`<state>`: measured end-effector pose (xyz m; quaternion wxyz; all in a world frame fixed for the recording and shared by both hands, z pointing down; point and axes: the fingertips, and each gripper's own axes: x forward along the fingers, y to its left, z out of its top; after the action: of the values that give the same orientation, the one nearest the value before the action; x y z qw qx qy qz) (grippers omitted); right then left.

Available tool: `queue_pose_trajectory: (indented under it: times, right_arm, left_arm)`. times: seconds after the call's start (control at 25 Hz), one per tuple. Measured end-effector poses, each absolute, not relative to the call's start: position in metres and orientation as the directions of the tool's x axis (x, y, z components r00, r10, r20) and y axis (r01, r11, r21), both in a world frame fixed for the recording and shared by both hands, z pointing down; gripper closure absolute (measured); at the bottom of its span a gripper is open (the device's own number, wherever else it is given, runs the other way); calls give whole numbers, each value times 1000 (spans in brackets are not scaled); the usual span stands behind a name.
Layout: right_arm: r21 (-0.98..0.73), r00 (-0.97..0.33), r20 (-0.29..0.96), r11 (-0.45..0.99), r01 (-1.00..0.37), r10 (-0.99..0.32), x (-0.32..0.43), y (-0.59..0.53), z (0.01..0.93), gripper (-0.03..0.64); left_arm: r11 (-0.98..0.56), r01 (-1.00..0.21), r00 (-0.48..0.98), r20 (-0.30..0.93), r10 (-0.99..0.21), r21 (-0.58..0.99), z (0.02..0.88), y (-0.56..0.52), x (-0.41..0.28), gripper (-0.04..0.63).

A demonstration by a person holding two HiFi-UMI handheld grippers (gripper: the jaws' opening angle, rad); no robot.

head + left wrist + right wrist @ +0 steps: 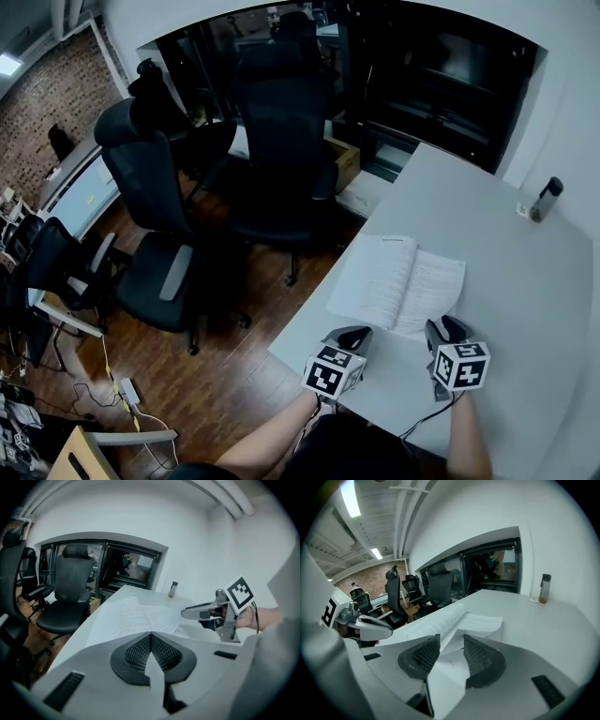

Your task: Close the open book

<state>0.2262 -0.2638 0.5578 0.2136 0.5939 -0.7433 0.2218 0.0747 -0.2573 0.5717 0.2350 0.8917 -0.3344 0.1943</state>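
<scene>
The book (398,284) is lying wide open on the grey table (525,309), just right of the middle of the head view, both pages facing up and its spine running away from the person toward the upper part of the frame. So nothing is closing yet: no cover is lifting and no page is standing up. The left gripper (352,336) is hovering just below the book's near left corner, and its own view is showing the two dark pads pressing together at the tips with nothing caught between them. The right gripper (441,330) is sitting at the near right corner, and here the jaws are standing clearly apart. White paper from the book's near edge is showing through the gap, but neither pad is pressing on it, and whether a page is actually reaching in between them I cannot tell. To my eye the approach is the only part done, and everything that counts is waiting: getting under one half, swinging it over the spine and laying it flat on the other half. A small bottle (547,199) is standing well clear at the far right of the table, and the office chairs (155,216) are filling the left side of the frame.
</scene>
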Motion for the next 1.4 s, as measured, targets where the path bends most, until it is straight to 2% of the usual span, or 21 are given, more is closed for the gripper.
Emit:
queue_pose_trajectory:
  times: [0.12,0.24,0.48,0.64,0.76,0.96,1.4]
  right_arm:
    - [-19,-127,547,139,-990,-827,252,-258,539,459]
    - [16,-134,531,168,-986,-837,251,-262,525,459]
    - [43,-288,572,379,-924,-768,171,-279,538,457]
    - [95,-346,625,509,-856,-699,119,-292,566,453]
    - [101,-366,661,561,-821,-655,96,-294,586,405]
    - [180,-308,701,577,-797,-643,91,-299,604,405]
    - [86,-274,696,455,-886,-664,144,-283,599,410]
  left_arm:
    - [-680,-673,713,498,-493,290,571,-257,85,591]
    - [-689,-666,719,491,-492,286,567,-258,90,591]
    - [-662,-696,693,501,-518,277,563,-257,70,591]
    - [-619,-737,654,518,-551,272,567,-259,47,591]
    - [-594,-758,634,520,-572,270,566,-259,31,591]
    - [-563,-783,607,524,-598,264,572,-261,10,591]
    - [-611,-746,644,520,-561,265,572,-258,37,591]
